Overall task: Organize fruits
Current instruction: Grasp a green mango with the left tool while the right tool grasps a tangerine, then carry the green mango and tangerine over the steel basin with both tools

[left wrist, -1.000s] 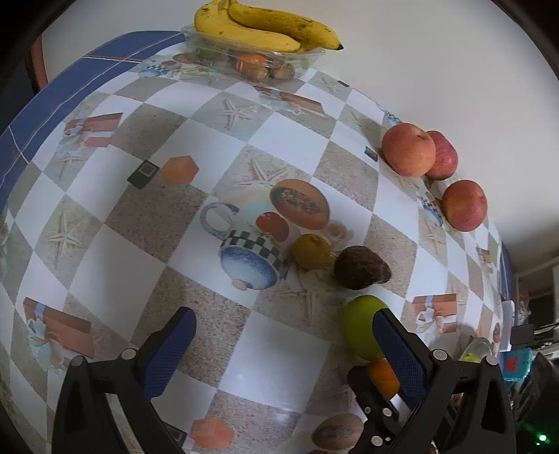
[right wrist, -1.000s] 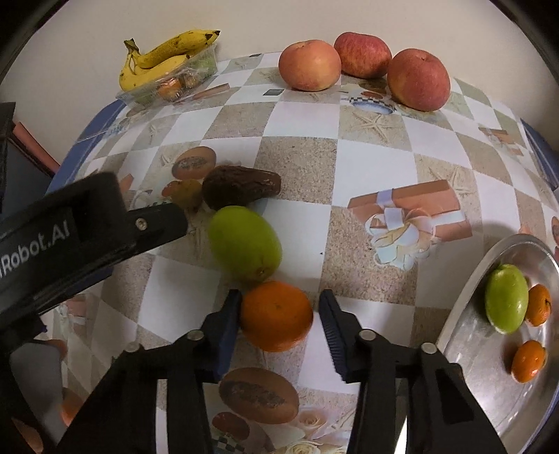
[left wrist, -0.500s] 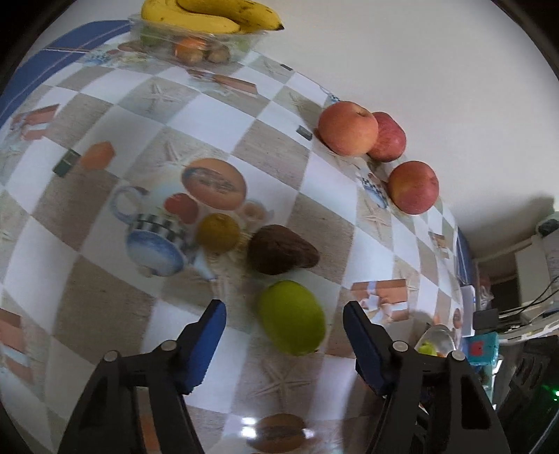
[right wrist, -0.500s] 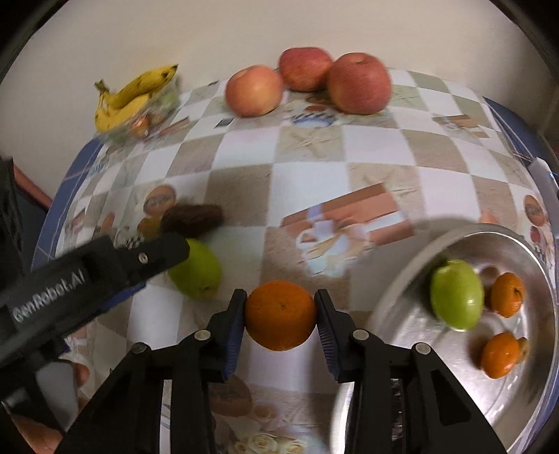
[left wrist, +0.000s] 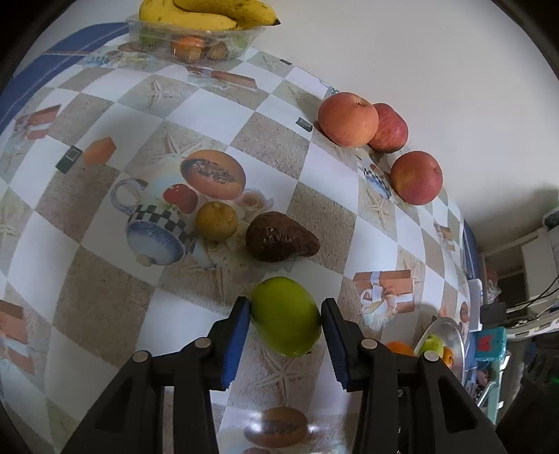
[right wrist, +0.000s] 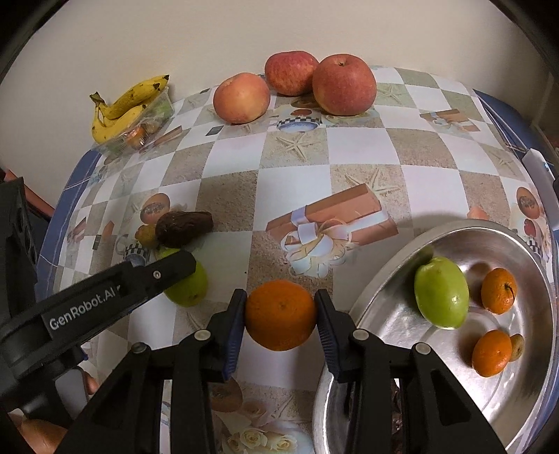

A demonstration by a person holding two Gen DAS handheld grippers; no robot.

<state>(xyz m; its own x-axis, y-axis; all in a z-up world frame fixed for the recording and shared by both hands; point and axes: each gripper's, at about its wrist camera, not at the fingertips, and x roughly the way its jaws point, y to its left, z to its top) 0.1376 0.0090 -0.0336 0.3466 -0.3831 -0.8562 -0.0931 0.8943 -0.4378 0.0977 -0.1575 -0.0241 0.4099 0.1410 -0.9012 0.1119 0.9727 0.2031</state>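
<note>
My right gripper (right wrist: 280, 314) is shut on an orange (right wrist: 279, 314) and holds it just left of the silver bowl (right wrist: 384, 297). The bowl holds a green fruit (right wrist: 441, 292) and two small oranges (right wrist: 498, 290). My left gripper (left wrist: 285, 317) has its pads against both sides of a green mango (left wrist: 284, 316) that lies on the checked tablecloth; it also shows in the right wrist view (right wrist: 188, 288). A brown fruit (left wrist: 279, 237) and a small yellow fruit (left wrist: 216, 220) lie just beyond it.
Three red apples (left wrist: 347, 118) (left wrist: 415, 177) (right wrist: 291, 72) sit by the wall at the back. A clear tray (left wrist: 195, 42) with bananas (left wrist: 206, 12) on top stands at the far left corner. The table edge runs along the left.
My left gripper moved in and closed around the green mango. My right gripper lifted the orange and carried it right, next to the bowl.
</note>
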